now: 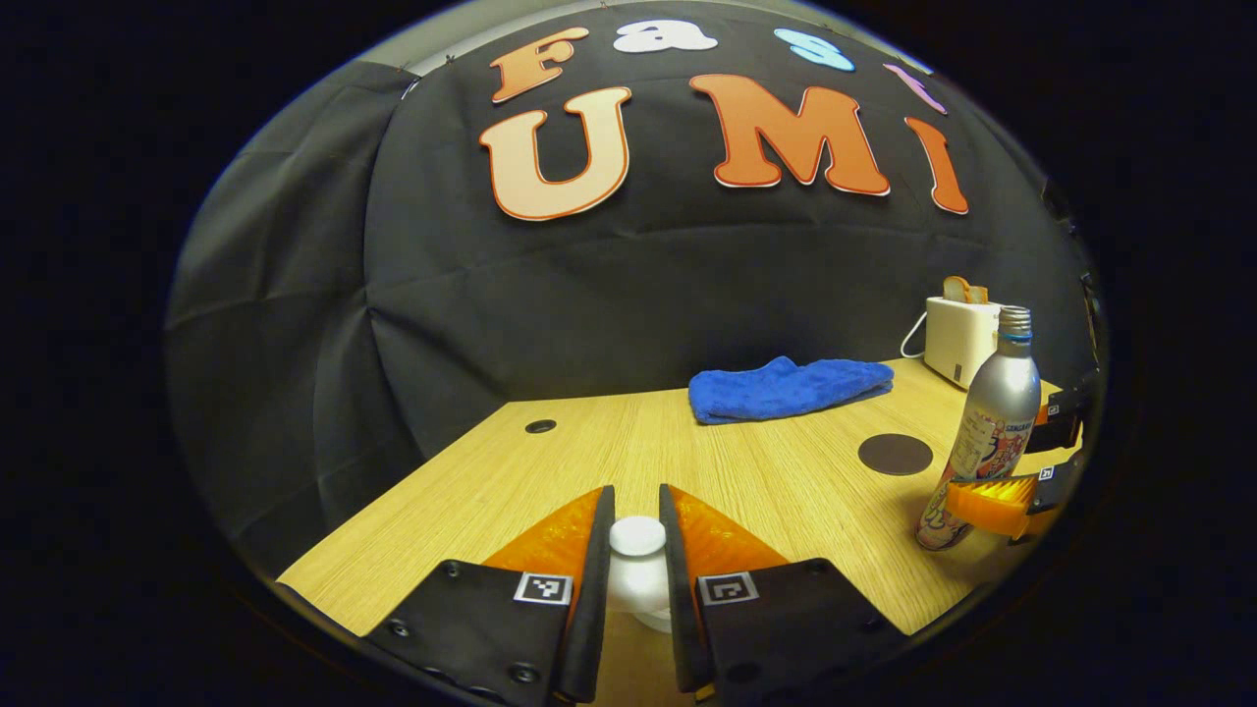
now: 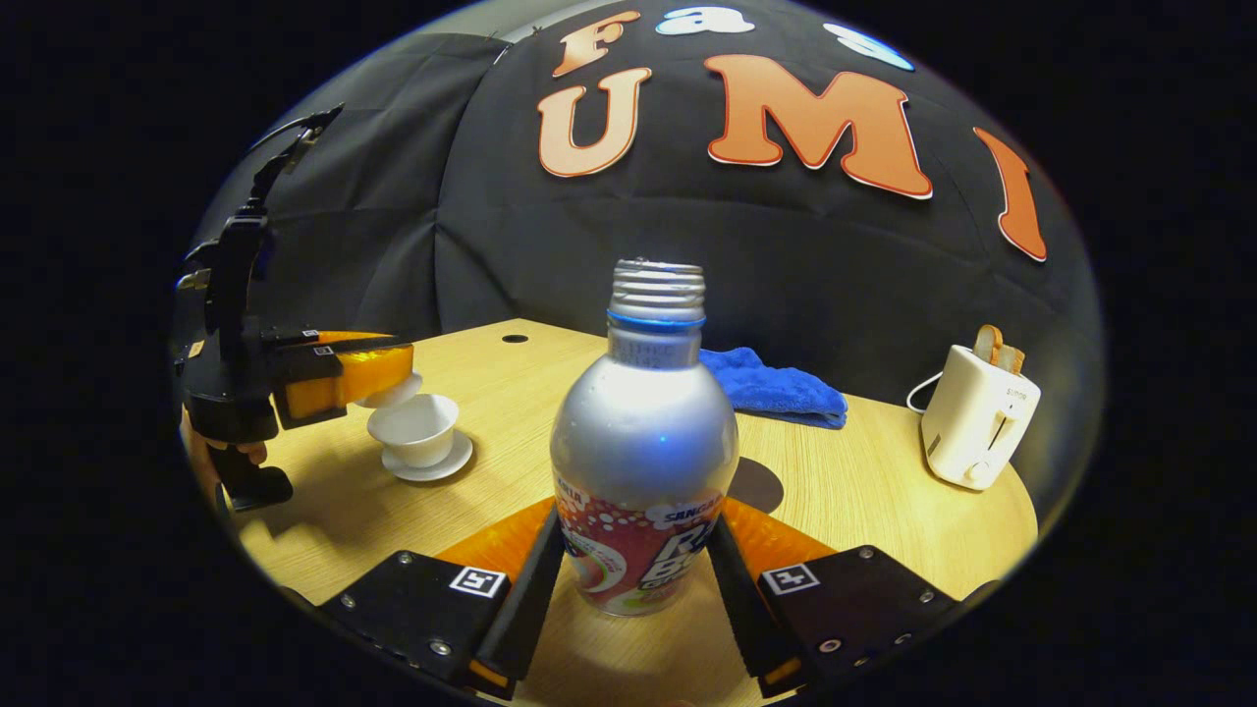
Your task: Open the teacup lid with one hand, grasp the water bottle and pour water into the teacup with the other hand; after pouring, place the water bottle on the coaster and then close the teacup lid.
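Left tool [image 1: 636,535] clamped on the white teacup lid [image 1: 637,536] by its knob, held raised just above and beside the open teacup [image 2: 417,428], which sits on its saucer [image 2: 429,462] on the wooden surface [image 1: 766,471]. Right tool [image 2: 635,560] clenched on the lower body of the uncapped water bottle [image 2: 643,462], upright between its fingers. Dark round coaster [image 1: 895,454] just behind the bottle; blue cloth [image 1: 786,388] and toaster [image 2: 977,417] farther back.
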A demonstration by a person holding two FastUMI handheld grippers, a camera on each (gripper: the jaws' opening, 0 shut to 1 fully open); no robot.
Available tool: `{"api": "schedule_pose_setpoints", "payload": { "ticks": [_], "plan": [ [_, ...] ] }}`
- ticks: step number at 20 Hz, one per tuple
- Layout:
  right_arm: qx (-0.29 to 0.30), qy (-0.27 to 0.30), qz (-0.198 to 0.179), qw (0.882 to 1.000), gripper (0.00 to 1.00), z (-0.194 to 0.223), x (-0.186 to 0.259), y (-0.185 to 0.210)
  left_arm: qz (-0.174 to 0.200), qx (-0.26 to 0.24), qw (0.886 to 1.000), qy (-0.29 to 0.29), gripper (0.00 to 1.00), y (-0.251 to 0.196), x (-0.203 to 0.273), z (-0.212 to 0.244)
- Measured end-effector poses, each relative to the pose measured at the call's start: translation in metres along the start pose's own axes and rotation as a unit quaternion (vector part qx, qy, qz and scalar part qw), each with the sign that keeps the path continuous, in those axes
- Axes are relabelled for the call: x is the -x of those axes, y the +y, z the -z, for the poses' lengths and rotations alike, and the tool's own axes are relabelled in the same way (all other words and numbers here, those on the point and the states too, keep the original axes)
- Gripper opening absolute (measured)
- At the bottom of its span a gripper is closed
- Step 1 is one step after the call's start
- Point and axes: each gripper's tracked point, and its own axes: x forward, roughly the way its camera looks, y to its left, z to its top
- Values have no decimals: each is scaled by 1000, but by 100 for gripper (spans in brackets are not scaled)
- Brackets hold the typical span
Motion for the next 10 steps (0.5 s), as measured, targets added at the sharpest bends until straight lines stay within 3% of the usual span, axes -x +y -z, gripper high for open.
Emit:
{"api": "schedule_pose_setpoints", "payload": {
  "ticks": [5, 6, 10],
  "plan": [
    [40, -2, 14, 999, 80, -15, -1, -1, -16, 0, 1000, -13, 28, 20, 6, -6],
    [55, -3, 17, 998, 79, -19, -1, -1, -21, 1, 1000, -15, 33, 25, 8, -5],
    [106, -4, 36, 994, 79, -33, -4, -6, -36, 7, 999, -17, 33, 46, 13, -4]
  ]
}}
